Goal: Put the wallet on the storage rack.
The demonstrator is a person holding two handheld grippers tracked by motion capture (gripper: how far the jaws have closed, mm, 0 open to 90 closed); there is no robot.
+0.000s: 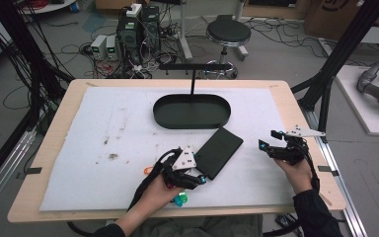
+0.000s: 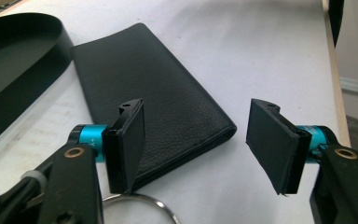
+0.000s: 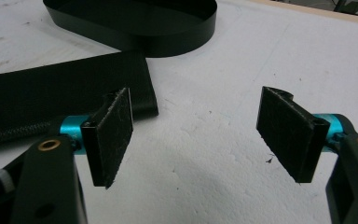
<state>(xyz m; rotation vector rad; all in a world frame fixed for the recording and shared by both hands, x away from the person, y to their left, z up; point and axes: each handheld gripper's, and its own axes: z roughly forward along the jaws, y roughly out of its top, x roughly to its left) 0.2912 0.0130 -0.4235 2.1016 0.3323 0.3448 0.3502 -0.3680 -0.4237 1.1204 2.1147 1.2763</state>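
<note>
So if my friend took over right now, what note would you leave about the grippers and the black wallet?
Left gripper: open at the near end of the black wallet, one jaw over its corner, nothing gripped.
Right gripper: open, holding nothing, off to the wallet's right.
The wallet lies flat on the white mat, just in front of the black oval tray.
Done: left gripper lined up at the wallet.
Left: probably grip and lift the wallet; likely into the tray.
</note>
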